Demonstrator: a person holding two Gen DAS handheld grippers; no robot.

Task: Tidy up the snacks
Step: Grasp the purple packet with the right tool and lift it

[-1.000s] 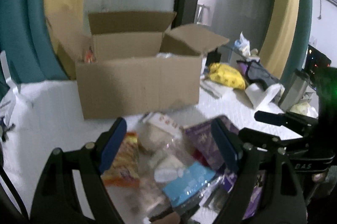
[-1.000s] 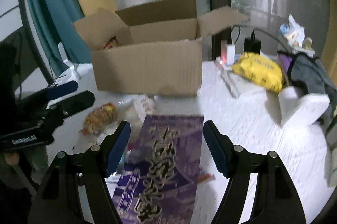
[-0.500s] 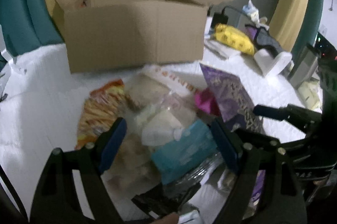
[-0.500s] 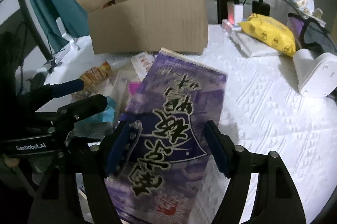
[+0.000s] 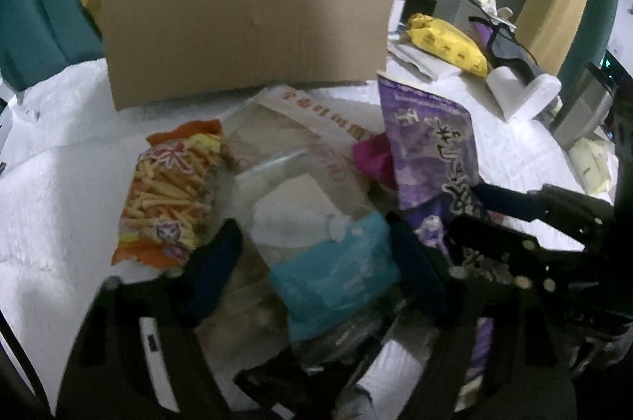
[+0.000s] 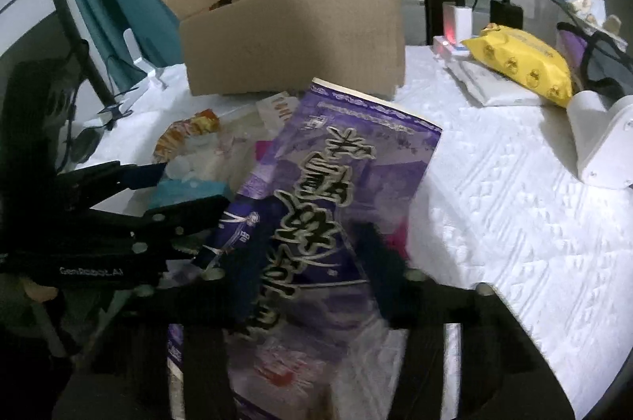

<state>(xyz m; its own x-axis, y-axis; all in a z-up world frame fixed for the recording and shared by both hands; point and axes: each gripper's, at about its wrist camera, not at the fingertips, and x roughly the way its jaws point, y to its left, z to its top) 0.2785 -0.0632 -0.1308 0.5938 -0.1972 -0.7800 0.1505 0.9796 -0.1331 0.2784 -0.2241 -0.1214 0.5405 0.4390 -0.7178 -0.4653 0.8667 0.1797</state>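
Observation:
Several snack bags lie piled on the white cloth in front of an open cardboard box [image 5: 245, 24] [image 6: 296, 36]. My left gripper [image 5: 316, 262] [image 6: 178, 190] straddles a clear bag with a blue end [image 5: 328, 262]. Its jaws are closing and the pads are close to the bag's sides. My right gripper [image 6: 316, 258] [image 5: 474, 218] is closing on a purple snack bag [image 6: 336, 182] [image 5: 431, 159]. The pads press its lower half and its far end is tilted up. An orange bag of stick snacks [image 5: 174, 190] [image 6: 186, 135] lies to the left. A white pack with red lettering [image 5: 316, 119] and a magenta pack [image 5: 372, 159] lie behind.
A yellow pack [image 6: 522, 60] lies on papers at the right. Beside it are a white holder [image 6: 601, 143], a dark bag and two plugged-in chargers [image 6: 459, 16]. Teal curtains hang at both sides. The white quilted cloth [image 6: 514, 222] stretches to the right.
Both grippers have sunk toward the pile and tipped further down. Their jaws have narrowed around the clear-and-blue bag and the purple bag. The purple bag's far end has come up off the cloth.

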